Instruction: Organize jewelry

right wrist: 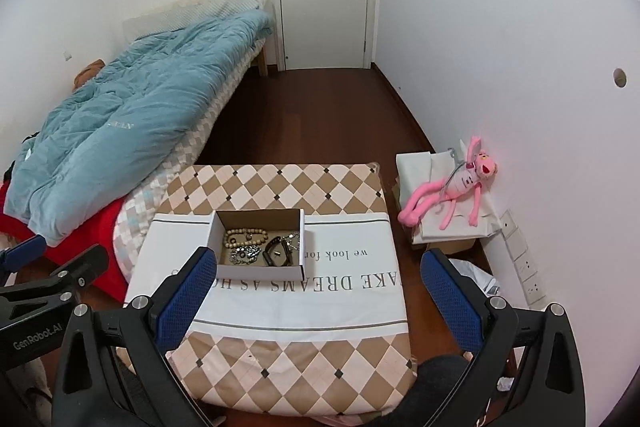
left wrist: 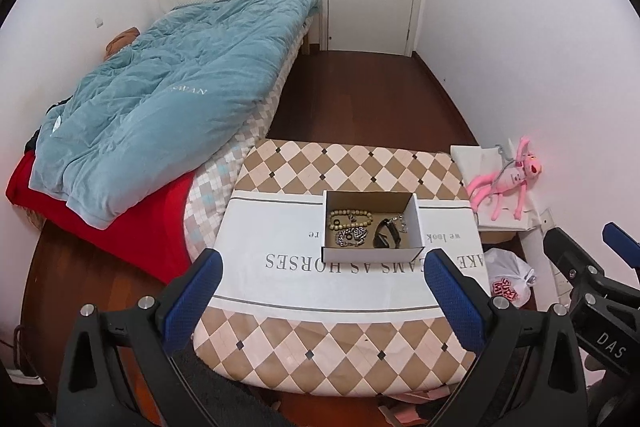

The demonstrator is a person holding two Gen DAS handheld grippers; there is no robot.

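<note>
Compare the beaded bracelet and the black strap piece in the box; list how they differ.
The beaded bracelet is a loop of round tan beads; the black strap piece is dark and band-like. The bracelet lies at the far left of the cardboard box; the strap lies nearer the right wall, beside a silver chain. Both rest loose on the box floor, untouched by either tool.

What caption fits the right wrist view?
Open right gripper hovers before a cardboard box holding a beaded bracelet, silver chain and black band.
</note>
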